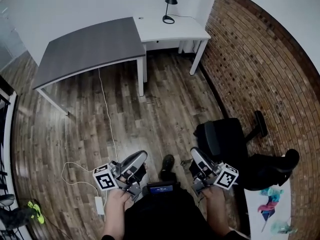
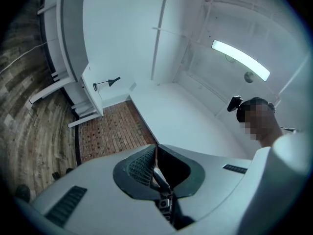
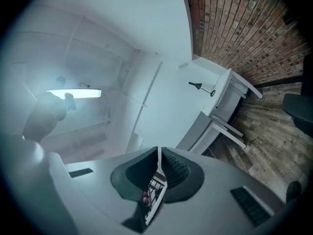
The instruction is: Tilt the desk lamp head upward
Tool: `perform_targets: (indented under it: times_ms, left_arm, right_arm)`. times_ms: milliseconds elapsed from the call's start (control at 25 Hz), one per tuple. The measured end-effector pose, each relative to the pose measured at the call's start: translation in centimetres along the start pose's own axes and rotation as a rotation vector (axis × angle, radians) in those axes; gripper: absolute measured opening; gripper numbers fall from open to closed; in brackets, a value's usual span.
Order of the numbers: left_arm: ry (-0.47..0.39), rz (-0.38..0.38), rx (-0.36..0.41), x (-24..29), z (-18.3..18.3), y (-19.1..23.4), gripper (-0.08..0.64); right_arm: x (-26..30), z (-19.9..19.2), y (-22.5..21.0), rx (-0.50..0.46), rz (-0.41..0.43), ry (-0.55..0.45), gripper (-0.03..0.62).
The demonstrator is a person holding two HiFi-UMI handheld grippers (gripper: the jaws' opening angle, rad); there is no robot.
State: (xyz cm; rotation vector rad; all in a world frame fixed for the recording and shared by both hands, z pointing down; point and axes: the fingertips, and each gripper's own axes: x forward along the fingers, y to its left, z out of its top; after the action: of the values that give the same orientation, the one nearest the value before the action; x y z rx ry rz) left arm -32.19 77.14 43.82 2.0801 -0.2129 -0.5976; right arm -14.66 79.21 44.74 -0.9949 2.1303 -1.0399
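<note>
Black lamp (image 1: 170, 3) at the far end of the room, folks, standing on the white desk (image 1: 172, 33) close to its back edge. The ring base sits flat on the top, a thin stem rises from it, and the cone head points downward. That desk sits in the corner, with the brick wall (image 1: 260, 59) running down its right side and a grey desk (image 1: 90, 51) butted against its left.

Down at the near edge of the head view, the person has one gripper in each hand, held low and close to the body, both aimed out across the wooden floor (image 1: 165, 109) toward the desks. The left gripper (image 1: 140, 157) has its jaws pressed together, pad against pad, with nothing between them. The right gripper (image 1: 196, 153) is the same, jaws closed tight on nothing. Both are well apart from the lamp, with a wide stretch of floor between.

In both gripper views the lamp is only a small dark shape on the white desk, far beyond the closed jaws.

A black chair (image 1: 225, 139) stands just beside the right gripper, toward the brick wall. A pale cable (image 1: 106, 109) trails across the boards from under the grey desk to a spot near the left gripper
</note>
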Motion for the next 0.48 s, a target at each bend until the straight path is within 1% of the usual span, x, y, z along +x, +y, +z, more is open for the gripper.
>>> perform_targets:
  times_ms: [200,320,480]
  left_arm:
    - [-0.023,0.065,0.039,3.3,4.7,4.4,0.011]
    - [-0.021,0.078,0.064,6.9,7.8,5.9,0.011]
    - [-0.027,0.088,0.090,11.9,11.1,7.9,0.011]
  right_arm:
    - [5.7,3.5,-4.6,0.041,0.057,0.020,0.014]
    - [8.8,7.1,-7.1,0.049,0.083,0.027,0.014]
    - [11.8,12.2,-9.1,0.033,0.126,0.028,0.014]
